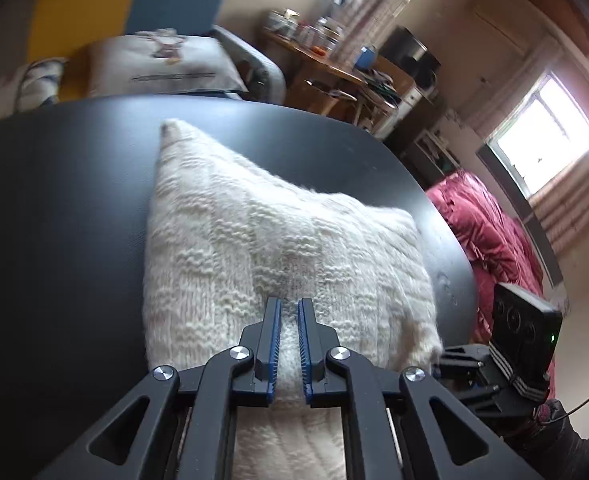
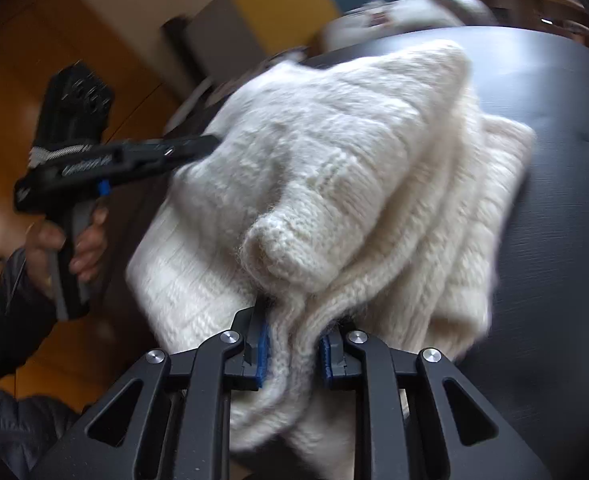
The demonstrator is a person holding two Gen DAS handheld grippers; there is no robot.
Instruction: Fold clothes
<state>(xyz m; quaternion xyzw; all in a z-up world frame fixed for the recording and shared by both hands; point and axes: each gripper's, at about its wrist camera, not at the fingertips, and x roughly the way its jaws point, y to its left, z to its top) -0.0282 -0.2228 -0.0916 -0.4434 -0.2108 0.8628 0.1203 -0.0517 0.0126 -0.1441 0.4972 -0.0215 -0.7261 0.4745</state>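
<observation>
A cream knitted sweater (image 1: 278, 240) is laid on a round black surface (image 1: 74, 200), folded into a thick, roughly square bundle with one corner pointing toward the far edge. In the right wrist view the sweater (image 2: 334, 168) is seen bunched into several layers, and a thick rolled edge of the knit is pinched between the blue pads of the right claw (image 2: 294, 344), whose jaws are held apart only by that bundle of wool. The left claw (image 1: 289, 308) is seen above the near part of the sweater with its blue-padded jaws nearly pressed together; a narrow gap is left between them, and no fabric is gripped there. In the right wrist view the left claw's handle is gripped by a hand (image 2: 74, 240) in a dark padded sleeve (image 2: 10, 312), to the left of the sweater. Beyond the surface, a pillow (image 1: 154, 64), a cluttered wooden desk (image 1: 334, 68), a red quilt (image 1: 490, 240) and a bright window (image 1: 542, 136) are visible, all blurred.
</observation>
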